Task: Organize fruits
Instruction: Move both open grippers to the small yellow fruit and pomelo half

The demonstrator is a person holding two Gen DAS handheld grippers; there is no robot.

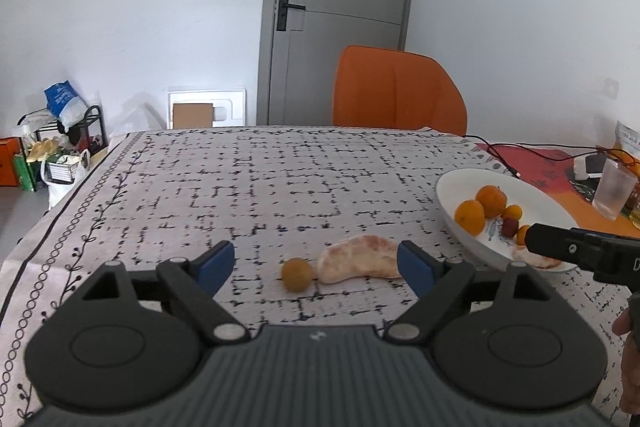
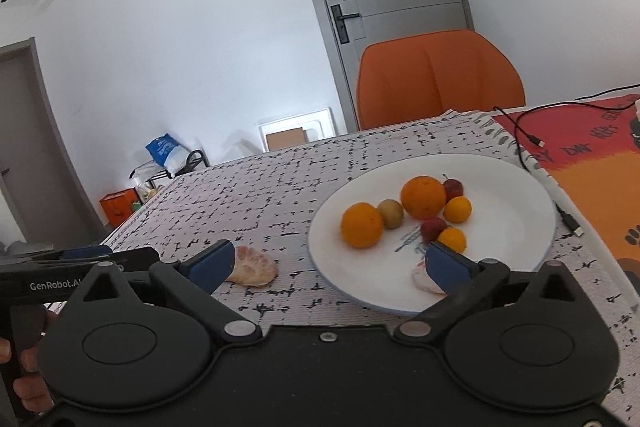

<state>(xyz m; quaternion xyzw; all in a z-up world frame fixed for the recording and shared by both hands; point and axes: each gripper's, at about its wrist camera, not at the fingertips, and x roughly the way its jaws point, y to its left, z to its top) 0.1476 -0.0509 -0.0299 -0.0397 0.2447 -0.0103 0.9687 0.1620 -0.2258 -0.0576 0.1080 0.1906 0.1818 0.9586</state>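
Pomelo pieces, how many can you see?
2. One pomelo piece lies on the tablecloth beside a small yellow fruit; another sits on the white plate, partly hidden.

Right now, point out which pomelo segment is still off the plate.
The pomelo segment on the tablecloth, beside the small yellow fruit, between the left gripper fingers. The other segment already lies on the white plate.

A glossy, smooth white plate [image 2: 520, 187] sits on the table's matt woven cloth [image 1: 280, 187]. The tongs [image 1: 316, 267] look like matt black plastic with blue pads [image 1: 218, 263].
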